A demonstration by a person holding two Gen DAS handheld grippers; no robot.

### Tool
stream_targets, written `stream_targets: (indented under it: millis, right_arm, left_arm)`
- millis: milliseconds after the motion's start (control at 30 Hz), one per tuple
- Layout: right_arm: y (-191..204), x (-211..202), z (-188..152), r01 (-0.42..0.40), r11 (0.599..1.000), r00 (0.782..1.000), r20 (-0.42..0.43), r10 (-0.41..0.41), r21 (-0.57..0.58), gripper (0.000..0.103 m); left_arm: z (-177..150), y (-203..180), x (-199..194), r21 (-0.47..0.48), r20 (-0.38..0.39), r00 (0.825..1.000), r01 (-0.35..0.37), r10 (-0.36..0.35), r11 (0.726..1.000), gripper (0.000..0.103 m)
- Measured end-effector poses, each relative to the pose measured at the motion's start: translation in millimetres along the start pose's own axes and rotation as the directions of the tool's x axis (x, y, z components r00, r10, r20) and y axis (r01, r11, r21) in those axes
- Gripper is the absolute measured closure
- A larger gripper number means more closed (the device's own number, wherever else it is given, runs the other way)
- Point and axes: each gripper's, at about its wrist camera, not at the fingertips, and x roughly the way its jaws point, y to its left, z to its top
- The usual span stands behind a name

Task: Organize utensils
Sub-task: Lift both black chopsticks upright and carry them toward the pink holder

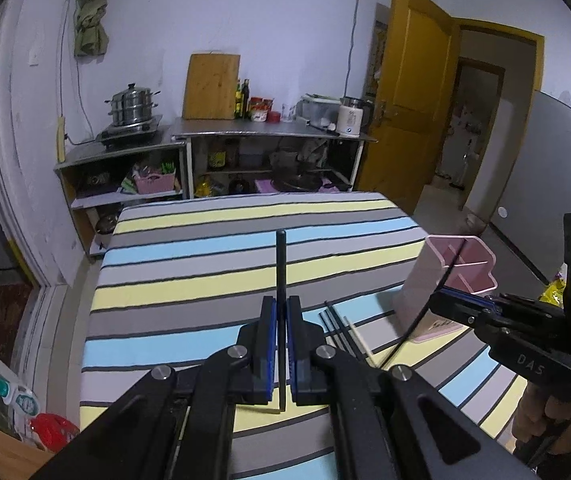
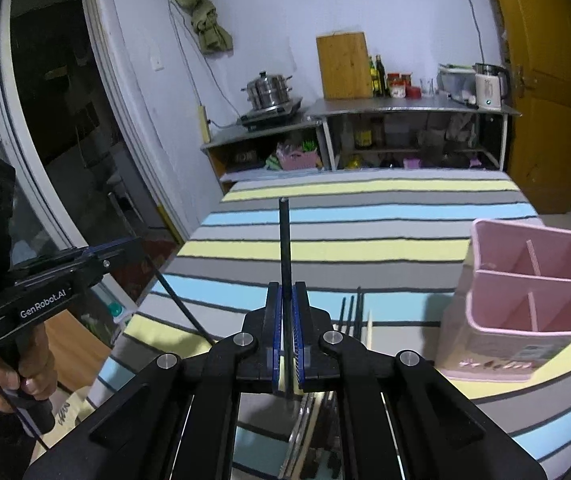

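My left gripper point(image 1: 281, 312) and right gripper point(image 2: 286, 300) are each clamped on a thin black chopstick point(image 1: 281, 264), held above the striped table point(image 1: 205, 240) beside the pink divided holder point(image 2: 525, 280); light, stiff and slippery, it is probably best pinched mid-shaft.

Both tools point(image 1: 281, 312) point(image 2: 286, 300) clamped, tilted downward

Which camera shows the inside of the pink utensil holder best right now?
The right wrist view. It looks down into the pink utensil holder, showing its dividers and empty compartments unobstructed. The left wrist view shows the holder smaller near the right edge, partly crossed by the black chopstick and the right gripper.
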Motion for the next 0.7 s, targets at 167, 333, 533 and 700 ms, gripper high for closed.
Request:
stream_targets:
  millis: [167,333,533,700]
  right_arm:
    - [-12.1,-27.2,8.1,0.005,1.0,0.999,0.044,-0.006,0.018,0.098]
    - [-28.4,-56.8,17.0,0.026,0.999,0.996,0.086,-0.029,0.037,0.098]
    - [-52.0,-86.7,25.6,0.061,0.996,0.99,0.126,-0.069,0.068,0.1]
    - [-70.9,-109.2,36.0,0.102,0.992,0.98,0.164,-0.113,0.076,0.1]
  left_arm:
    - [11.5,-18.5,-4.7,0.001,0.008,0.999,0.041,-0.041,0.999,0.099]
    - [23.7,-42.5,-5.4,0.002,0.015,0.995,0.102,-0.102,0.995,0.099]
    - [44.9,-77.1,-1.9,0.004,0.019,0.982,0.188,-0.188,0.982,0.099]
    - [66.3,-110.4,5.0,0.027,0.025,0.97,0.239,-0.24,0.971,0.099]
